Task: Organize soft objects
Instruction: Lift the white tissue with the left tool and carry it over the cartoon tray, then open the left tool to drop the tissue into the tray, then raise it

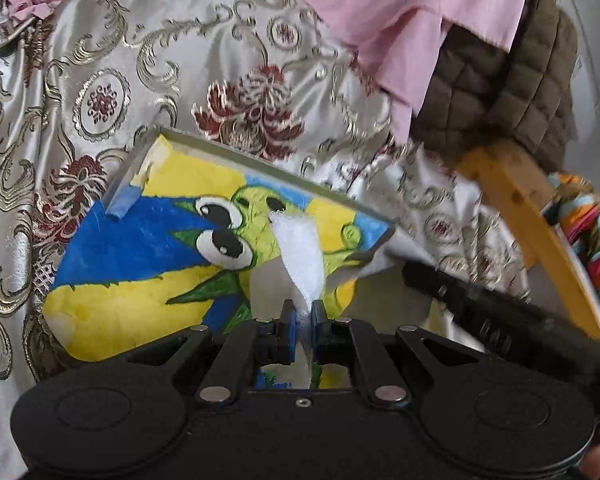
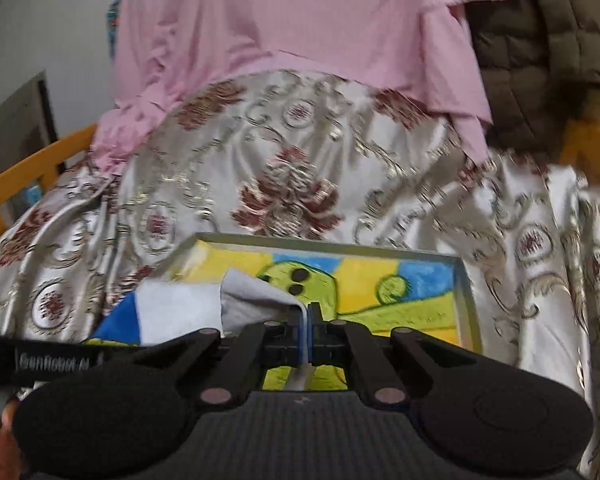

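The left gripper [image 1: 303,309] is clamped on a white cloth [image 1: 300,256]. The right gripper [image 2: 307,314] pinches the same cloth [image 2: 180,308] over a cartoon-painted tray [image 2: 466,300] on brocade fabric [image 2: 260,152].

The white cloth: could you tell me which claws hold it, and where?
Both: the left claw pinches one edge of the white cloth, the right claw another.

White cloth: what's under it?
Both grippers, left and right, pinch the white cloth over a framed cartoon drawing. Below that lies brocade fabric. The picture's part behind the cloth is hidden.
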`<state>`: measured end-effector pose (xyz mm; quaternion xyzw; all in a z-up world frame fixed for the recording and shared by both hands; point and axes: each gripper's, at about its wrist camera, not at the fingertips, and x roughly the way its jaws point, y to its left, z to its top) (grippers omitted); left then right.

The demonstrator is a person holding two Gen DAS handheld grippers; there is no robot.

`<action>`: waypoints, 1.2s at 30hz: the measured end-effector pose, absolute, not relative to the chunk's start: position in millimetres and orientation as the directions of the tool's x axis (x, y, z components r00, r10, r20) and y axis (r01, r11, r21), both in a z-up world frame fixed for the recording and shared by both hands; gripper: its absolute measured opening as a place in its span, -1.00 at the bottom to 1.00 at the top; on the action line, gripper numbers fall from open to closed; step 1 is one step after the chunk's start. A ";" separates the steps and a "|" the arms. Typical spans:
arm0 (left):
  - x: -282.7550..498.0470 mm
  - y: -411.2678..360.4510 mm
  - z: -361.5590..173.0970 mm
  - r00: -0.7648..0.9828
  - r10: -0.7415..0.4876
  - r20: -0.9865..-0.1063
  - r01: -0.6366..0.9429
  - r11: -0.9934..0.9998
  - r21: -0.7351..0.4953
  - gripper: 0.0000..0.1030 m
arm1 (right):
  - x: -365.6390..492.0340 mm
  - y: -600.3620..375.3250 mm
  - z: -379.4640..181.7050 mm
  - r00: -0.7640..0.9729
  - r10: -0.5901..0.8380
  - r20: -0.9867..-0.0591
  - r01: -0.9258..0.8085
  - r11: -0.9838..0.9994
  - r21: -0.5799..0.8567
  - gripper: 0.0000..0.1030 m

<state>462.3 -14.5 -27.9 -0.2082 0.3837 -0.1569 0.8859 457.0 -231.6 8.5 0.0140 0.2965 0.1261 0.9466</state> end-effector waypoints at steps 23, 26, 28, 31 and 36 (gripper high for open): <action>406.6 -41.7 1.4 0.712 -0.353 -0.606 0.195 0.930 -0.312 0.24 | 386.8 -264.8 36.7 0.798 0.273 -0.537 -0.291 0.955 0.053 0.26; 386.6 -36.7 21.9 0.755 -0.340 -0.561 0.197 0.933 -0.301 0.35 | 368.5 -266.7 54.1 0.821 0.287 -0.493 -0.305 0.951 0.047 0.41; 372.7 -33.4 34.6 0.778 -0.331 -0.534 0.199 0.936 -0.290 0.46 | 354.8 -267.2 67.0 0.835 0.296 -0.463 -0.312 0.949 0.044 0.51; 348.0 -28.0 53.0 0.811 -0.310 -0.496 0.202 0.944 -0.259 0.57 | 331.8 -265.5 83.7 0.851 0.310 -0.424 -0.328 0.944 0.033 0.74; 301.9 -18.2 75.4 0.862 -0.268 -0.430 0.196 0.959 -0.206 0.89 | 291.6 -264.3 103.7 0.872 0.336 -0.356 -0.341 0.939 0.051 0.97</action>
